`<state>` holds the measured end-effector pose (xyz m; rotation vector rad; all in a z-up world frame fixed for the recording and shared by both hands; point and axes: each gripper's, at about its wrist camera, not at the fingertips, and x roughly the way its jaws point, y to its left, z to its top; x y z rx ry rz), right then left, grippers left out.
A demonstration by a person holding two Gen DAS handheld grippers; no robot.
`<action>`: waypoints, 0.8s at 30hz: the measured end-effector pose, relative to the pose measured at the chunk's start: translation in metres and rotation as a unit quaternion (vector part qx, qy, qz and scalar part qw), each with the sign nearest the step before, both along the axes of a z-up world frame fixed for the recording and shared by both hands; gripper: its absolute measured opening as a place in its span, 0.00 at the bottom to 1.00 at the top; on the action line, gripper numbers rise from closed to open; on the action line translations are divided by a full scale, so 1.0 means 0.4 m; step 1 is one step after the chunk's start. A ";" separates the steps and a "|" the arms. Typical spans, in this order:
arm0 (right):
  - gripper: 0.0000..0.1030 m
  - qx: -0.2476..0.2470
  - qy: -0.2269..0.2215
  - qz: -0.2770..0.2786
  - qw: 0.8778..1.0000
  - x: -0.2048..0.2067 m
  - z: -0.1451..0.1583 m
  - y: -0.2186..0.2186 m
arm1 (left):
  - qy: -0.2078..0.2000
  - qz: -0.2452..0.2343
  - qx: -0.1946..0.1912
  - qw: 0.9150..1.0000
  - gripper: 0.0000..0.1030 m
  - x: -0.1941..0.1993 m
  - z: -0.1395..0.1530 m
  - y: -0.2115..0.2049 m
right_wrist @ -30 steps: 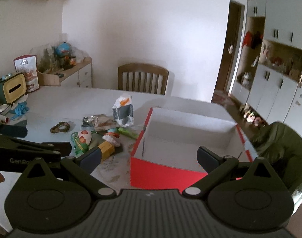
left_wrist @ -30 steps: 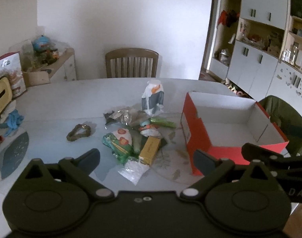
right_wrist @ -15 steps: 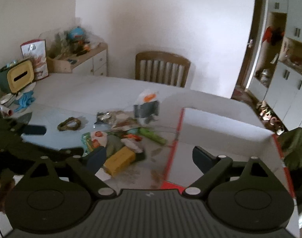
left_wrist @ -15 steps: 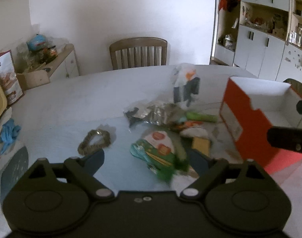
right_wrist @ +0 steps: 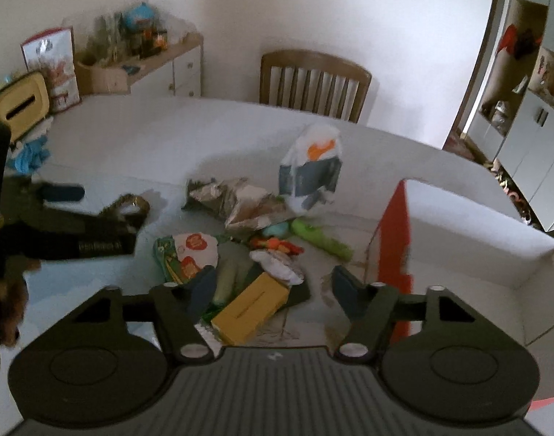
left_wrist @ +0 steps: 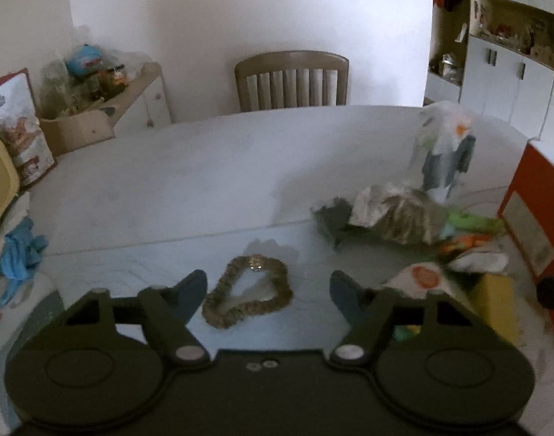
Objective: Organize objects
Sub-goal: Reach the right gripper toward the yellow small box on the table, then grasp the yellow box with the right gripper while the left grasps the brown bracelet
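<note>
A gold-brown scrunchie [left_wrist: 248, 290] lies on the table between the fingers of my open left gripper [left_wrist: 268, 290]; it also shows in the right wrist view [right_wrist: 129, 205]. A pile of snack packets lies to its right: a yellow box [right_wrist: 251, 309], a green-and-white packet [right_wrist: 186, 254], a silver foil bag [right_wrist: 240, 200], a green tube [right_wrist: 322, 239] and an upright white-and-grey pouch [right_wrist: 311, 174]. My right gripper [right_wrist: 273, 290] is open and empty above the yellow box. An open red-and-white box [right_wrist: 469, 232] stands to the right.
A wooden chair [left_wrist: 291, 80] stands behind the table. A yellow tissue holder [right_wrist: 20, 105] and blue cloth [left_wrist: 19, 254] sit at the table's left edge. A sideboard with clutter [right_wrist: 139, 54] and white cabinets [right_wrist: 531, 127] line the walls.
My left gripper has swung left from the packet pile and now frames the scrunchie. My right gripper has moved left from the red box to over the yellow box and packets.
</note>
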<state>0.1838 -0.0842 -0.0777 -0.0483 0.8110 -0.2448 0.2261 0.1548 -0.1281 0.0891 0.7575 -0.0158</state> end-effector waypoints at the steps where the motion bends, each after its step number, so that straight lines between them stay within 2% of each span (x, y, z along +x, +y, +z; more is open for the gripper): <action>1: 0.58 0.003 0.006 -0.003 1.000 0.010 -0.011 0.000 | 0.003 -0.003 0.002 1.000 0.68 0.007 -0.011 0.008; 3: 0.50 0.004 0.020 -0.010 1.000 0.031 -0.034 0.000 | 0.007 -0.010 0.010 1.000 0.61 0.016 -0.028 0.014; 7: 0.45 0.007 0.045 -0.029 0.999 0.063 -0.072 -0.009 | 0.004 -0.031 0.030 0.999 0.56 0.017 -0.050 0.009; 10: 0.44 0.021 0.061 -0.042 0.997 0.075 -0.095 -0.016 | 0.007 -0.041 0.035 0.999 0.51 0.016 -0.060 0.004; 12: 0.44 0.027 0.068 -0.049 0.996 0.084 -0.108 -0.018 | 0.013 -0.043 0.036 0.998 0.43 0.019 -0.069 0.004; 15: 0.44 0.031 0.079 -0.063 0.994 0.096 -0.121 -0.019 | 0.015 -0.043 0.033 0.998 0.37 0.022 -0.074 0.009; 19: 0.44 0.026 0.077 -0.072 0.994 0.110 -0.124 -0.017 | 0.017 -0.052 0.038 0.998 0.28 0.020 -0.082 -0.001; 24: 0.44 0.066 0.092 -0.100 0.989 0.133 -0.130 -0.029 | 0.024 -0.057 0.027 0.998 0.16 0.020 -0.085 -0.006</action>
